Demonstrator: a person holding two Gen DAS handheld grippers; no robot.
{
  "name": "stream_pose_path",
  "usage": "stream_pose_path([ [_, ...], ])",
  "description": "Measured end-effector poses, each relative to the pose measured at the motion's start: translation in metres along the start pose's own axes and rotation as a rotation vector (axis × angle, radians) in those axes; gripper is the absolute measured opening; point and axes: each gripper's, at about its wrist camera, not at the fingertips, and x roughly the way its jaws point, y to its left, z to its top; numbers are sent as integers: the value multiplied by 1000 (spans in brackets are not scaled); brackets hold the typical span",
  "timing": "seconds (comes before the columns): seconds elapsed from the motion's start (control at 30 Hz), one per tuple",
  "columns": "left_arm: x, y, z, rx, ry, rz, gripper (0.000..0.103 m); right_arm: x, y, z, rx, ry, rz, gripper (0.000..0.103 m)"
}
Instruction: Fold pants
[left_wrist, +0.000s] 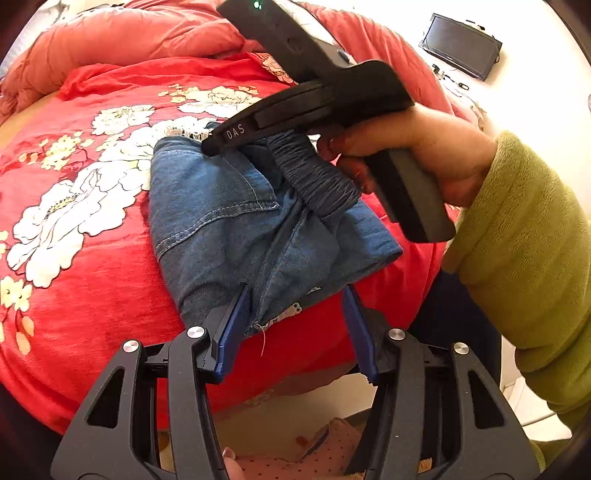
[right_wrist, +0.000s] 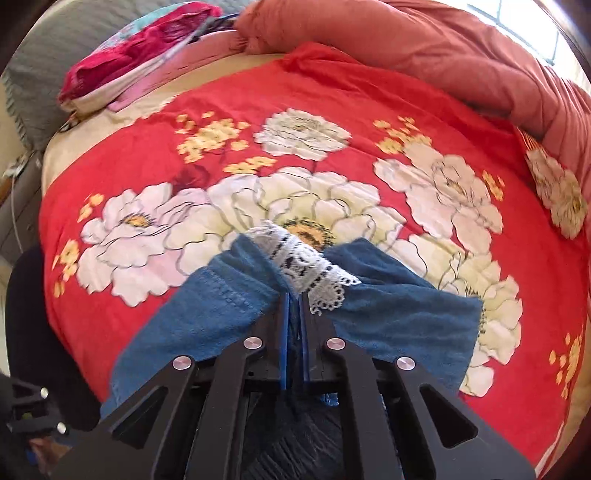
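Observation:
Blue denim pants (left_wrist: 229, 229) with white lace trim lie folded into a small bundle on the red floral bedspread (left_wrist: 92, 258). My left gripper (left_wrist: 295, 295) is open, its blue fingers straddling the near edge of the bundle without gripping it. My right gripper (left_wrist: 221, 140), held in a hand with a green sleeve, reaches over the far side of the bundle, its tips hidden there. In the right wrist view my right gripper (right_wrist: 294, 295) is shut on the pants (right_wrist: 221, 306), pinching denim and lace trim (right_wrist: 310, 266) between narrow blue fingers.
A bunched salmon duvet (right_wrist: 461, 59) lies along the far side of the bed. A red and pink pillow (right_wrist: 133, 62) sits at the back left. A dark screen (left_wrist: 461, 44) stands on a white surface beyond the bed. The bed's near edge (left_wrist: 295, 384) is below my left gripper.

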Motion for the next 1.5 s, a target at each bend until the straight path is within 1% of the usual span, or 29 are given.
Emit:
stream_pose_path([
  [0.07,0,0,0,-1,1,0,43,-1,-3,0,21,-8,-10,10],
  [0.13,-1,-1,0,-1,3,0,43,-4,-7,-1,59,-17,2,13],
  [0.17,0,-1,0,-2,4,1,43,-6,-9,-1,80,-25,12,20],
  [0.2,0,-1,0,-2,5,2,43,-9,-12,-1,103,-33,15,23],
  [0.27,0,-1,1,-4,5,3,43,-17,-15,-2,130,-56,15,32],
  [0.33,-1,-1,1,-4,5,5,43,-26,-18,-4,152,-78,17,35],
  [0.43,-2,-1,1,-7,4,6,43,-38,-20,-8,170,-103,12,44],
  [0.53,-4,-1,1,-9,2,8,43,-51,-21,-12,175,-129,4,44],
  [0.63,-8,-1,2,-10,-4,11,44,-65,-22,-17,191,-160,8,54],
  [0.7,-10,-2,3,-11,-7,10,48,-76,-24,-20,209,-186,8,56],
  [0.83,-17,-5,3,-5,-15,16,49,-94,-28,-26,234,-235,4,58],
  [0.9,-22,-7,3,-4,-21,12,51,-106,-30,-32,252,-271,-4,60],
  [0.93,-27,-9,4,1,-31,11,51,-110,-31,-34,259,-284,-3,64],
  [1.0,-37,-11,7,9,-57,12,56,-121,-35,-41,279,-317,-4,66],
  [1.13,-54,-12,12,13,-101,35,61,-139,-40,-56,307,-364,-25,70],
  [1.17,-56,-13,13,14,-108,40,63,-144,-41,-61,314,-377,-28,74],
  [1.2,-59,-12,15,15,-118,47,64,-148,-42,-65,318,-384,-30,75],
  [1.3,-63,-10,18,10,-128,70,65,-158,-42,-77,324,-407,-48,78],
  [1.37,-65,-9,20,5,-133,83,66,-164,-41,-84,323,-417,-59,84],
  [1.43,-68,-6,21,-5,-137,96,70,-168,-41,-90,333,-425,-74,90],
  [1.47,-68,-5,22,-11,-141,102,73,-170,-42,-94,344,-430,-65,93],
  [1.5,-69,-3,22,-15,-142,106,73,-170,-41,-96,351,-433,-64,93],
])
